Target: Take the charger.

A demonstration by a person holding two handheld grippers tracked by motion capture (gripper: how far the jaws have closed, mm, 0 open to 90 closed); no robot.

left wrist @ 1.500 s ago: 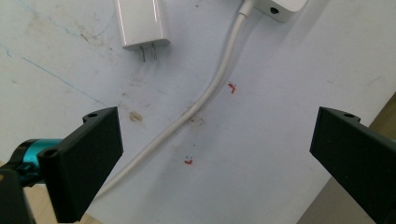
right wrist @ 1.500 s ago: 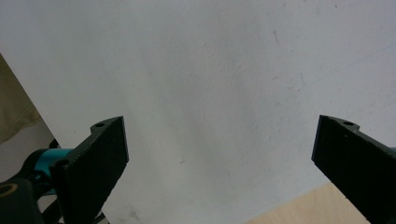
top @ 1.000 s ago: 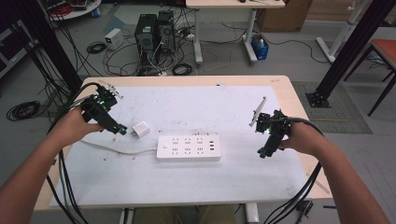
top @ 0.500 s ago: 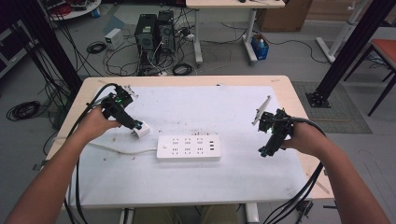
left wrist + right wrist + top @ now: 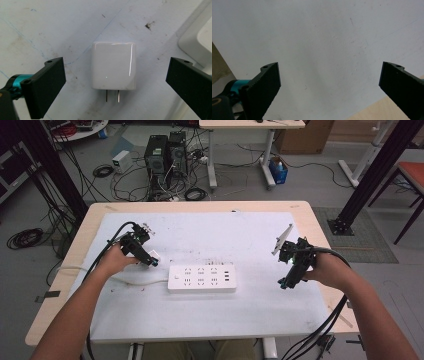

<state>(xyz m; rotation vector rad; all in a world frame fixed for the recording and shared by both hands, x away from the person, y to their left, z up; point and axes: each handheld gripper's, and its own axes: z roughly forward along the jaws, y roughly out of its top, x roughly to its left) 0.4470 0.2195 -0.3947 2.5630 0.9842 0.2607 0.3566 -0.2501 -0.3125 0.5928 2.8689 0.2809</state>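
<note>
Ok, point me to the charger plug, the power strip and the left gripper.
charger plug (image 5: 113, 65), left gripper view, middle of its white body.
power strip (image 5: 201, 279), high view, middle of its top face.
left gripper (image 5: 113, 87), left gripper view, midway between its open jaws.

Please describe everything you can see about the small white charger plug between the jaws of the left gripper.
The charger plug is a small white cube with rounded corners and a glossy, plastic-looking shell that catches a highlight. Two thin flat metal prongs stick out of one face, pointing toward the camera's side of the left gripper view. It lies flat on the white mat, close to the power strip but apart from it. The left gripper is open around it: both jaws stand clear of its sides, and nothing grips it yet.
</note>
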